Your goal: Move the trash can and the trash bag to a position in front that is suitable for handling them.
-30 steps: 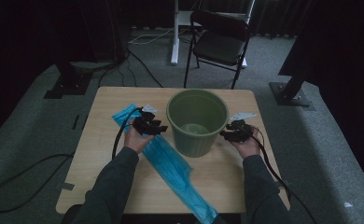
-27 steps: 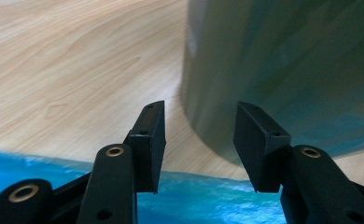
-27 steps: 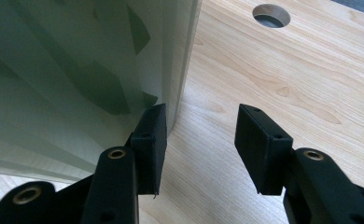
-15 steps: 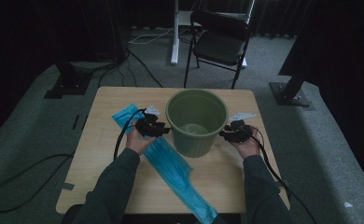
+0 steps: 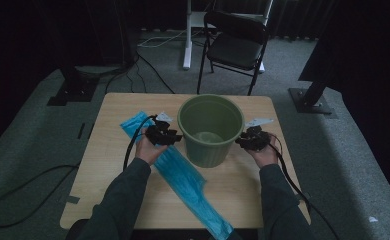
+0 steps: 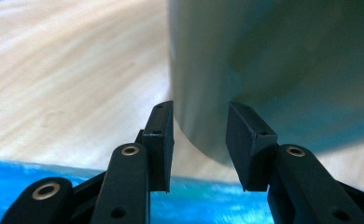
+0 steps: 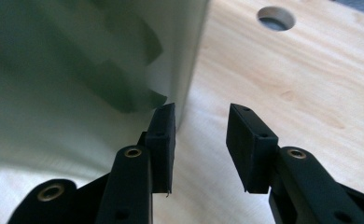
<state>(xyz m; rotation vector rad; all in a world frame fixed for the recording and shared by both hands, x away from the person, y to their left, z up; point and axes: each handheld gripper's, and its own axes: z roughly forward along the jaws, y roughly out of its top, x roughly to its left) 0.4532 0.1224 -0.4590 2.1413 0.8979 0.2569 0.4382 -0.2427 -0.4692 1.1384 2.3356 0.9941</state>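
From above, the green bucket (image 5: 211, 131) stands mid-table (image 5: 113, 165), my left gripper (image 5: 169, 136) and right gripper (image 5: 246, 141) hard against its opposite sides. Along my left jaws, just closing yet still parted, its wall curves beyond the gap. My right jaws also gape; the bucket passes the left pad.
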